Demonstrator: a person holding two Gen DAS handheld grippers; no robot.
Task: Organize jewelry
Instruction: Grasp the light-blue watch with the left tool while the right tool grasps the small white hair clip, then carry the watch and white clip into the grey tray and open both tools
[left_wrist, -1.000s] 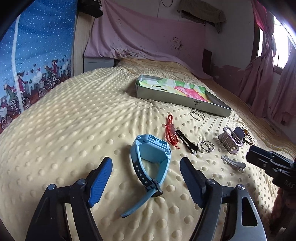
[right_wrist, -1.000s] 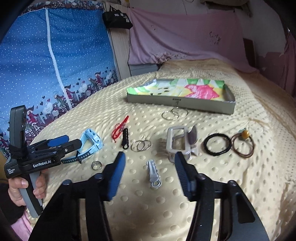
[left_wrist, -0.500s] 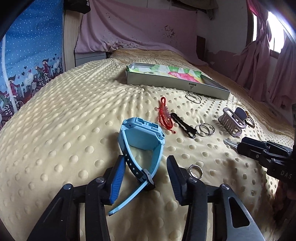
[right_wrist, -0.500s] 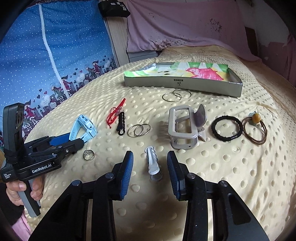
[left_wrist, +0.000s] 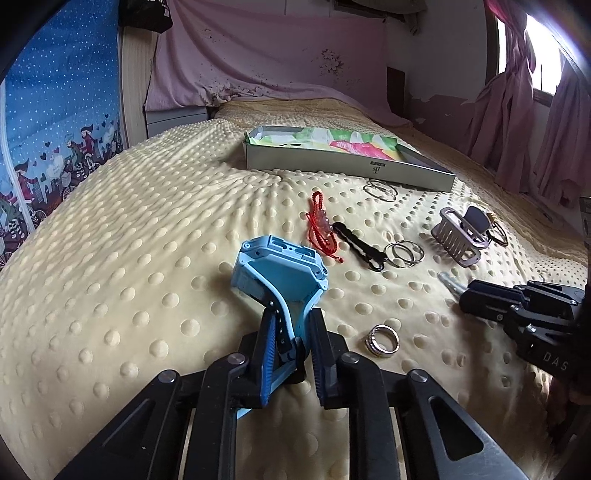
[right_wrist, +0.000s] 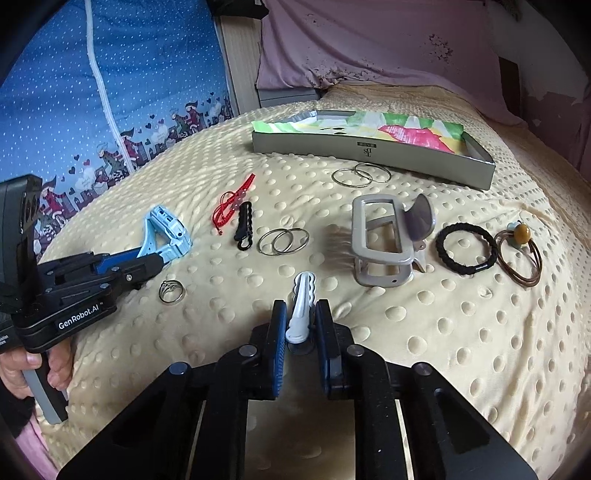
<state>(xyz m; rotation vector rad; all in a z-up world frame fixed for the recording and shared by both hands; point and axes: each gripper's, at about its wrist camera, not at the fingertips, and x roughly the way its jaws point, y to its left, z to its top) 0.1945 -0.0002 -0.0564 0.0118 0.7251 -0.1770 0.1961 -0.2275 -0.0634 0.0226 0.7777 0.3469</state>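
Note:
My left gripper (left_wrist: 291, 328) is shut on the strap of a light blue watch (left_wrist: 279, 271), which rests on the yellow dotted blanket (left_wrist: 129, 229); it also shows in the right wrist view (right_wrist: 166, 232). My right gripper (right_wrist: 300, 317) is shut on a white hair clip (right_wrist: 301, 308) lying on the blanket. An open grey box (right_wrist: 369, 151) with a colourful lining sits at the back. A silver ring (left_wrist: 382, 339) lies just right of my left gripper.
Between the grippers and the box lie a red cord bracelet (right_wrist: 232, 205), a black clip (right_wrist: 244, 225), silver hoops (right_wrist: 282, 240), thin bangles (right_wrist: 360, 175), a grey claw clip (right_wrist: 384, 240), a black hair tie (right_wrist: 467, 249) and a brown hair tie (right_wrist: 519, 253).
Both grippers have moved forward and closed: the left one on the watch strap, the right one on the white hair clip.

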